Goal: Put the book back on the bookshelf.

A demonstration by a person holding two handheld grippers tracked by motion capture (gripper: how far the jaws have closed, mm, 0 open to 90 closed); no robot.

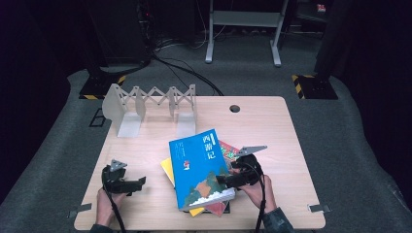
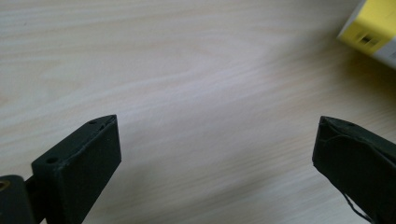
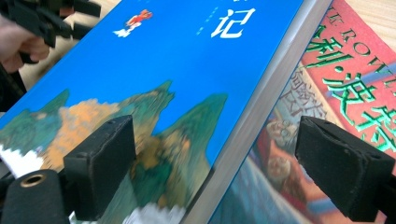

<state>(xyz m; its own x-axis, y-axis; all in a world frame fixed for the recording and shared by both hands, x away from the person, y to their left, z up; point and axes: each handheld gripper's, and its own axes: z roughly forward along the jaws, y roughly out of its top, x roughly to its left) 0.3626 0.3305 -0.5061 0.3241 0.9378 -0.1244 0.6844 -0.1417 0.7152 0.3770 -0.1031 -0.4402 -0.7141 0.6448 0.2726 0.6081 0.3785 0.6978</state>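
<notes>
High view: the blue book (image 1: 201, 170) sits on top of the stack, its near right edge at the right gripper (image 1: 228, 180), and the bookend rack (image 1: 150, 104) at the back is empty, so nothing's shelved yet I'd say. Left gripper (image 1: 133, 184) idles on bare table (image 1: 272, 126).

Left gripper view: jaws wide apart over bare wood, a yellow book (image 2: 373, 28) beyond the right jaw.

Right gripper view: jaws apart, straddling the blue book's edge, not clamped; a red book (image 3: 336, 93) underneath.

Blue book (image 1: 201, 167) cover reads 西游记; red book (image 3: 327, 116) shows 利·波特, "K ROWL".
</notes>
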